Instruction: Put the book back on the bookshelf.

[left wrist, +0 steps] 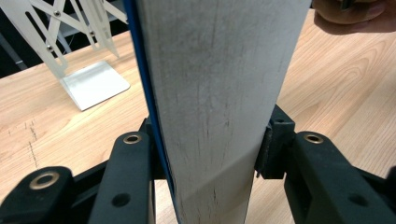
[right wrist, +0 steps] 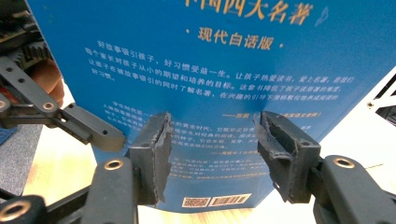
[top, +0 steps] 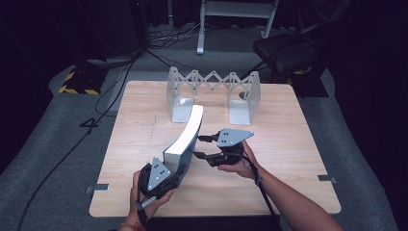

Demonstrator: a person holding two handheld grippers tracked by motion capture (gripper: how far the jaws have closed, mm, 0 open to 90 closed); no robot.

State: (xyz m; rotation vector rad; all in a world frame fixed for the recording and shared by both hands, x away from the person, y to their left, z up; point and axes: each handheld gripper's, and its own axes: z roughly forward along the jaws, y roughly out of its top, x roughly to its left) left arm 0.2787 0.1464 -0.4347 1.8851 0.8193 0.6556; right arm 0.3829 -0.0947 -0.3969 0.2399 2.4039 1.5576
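Black jaws clamp thick book — matte-blue cover.

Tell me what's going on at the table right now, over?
Left hand-held gripper clamped across blue book, book upright on table. Right hand-held gripper open beside its cover, pads not pressing. Expanding bookend rack stands beyond; path unobstructed.

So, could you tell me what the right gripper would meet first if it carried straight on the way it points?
Most likely the blue back cover of the thick book: the right gripper faces it squarely with open jaws, though the remaining gap is hard to judge.
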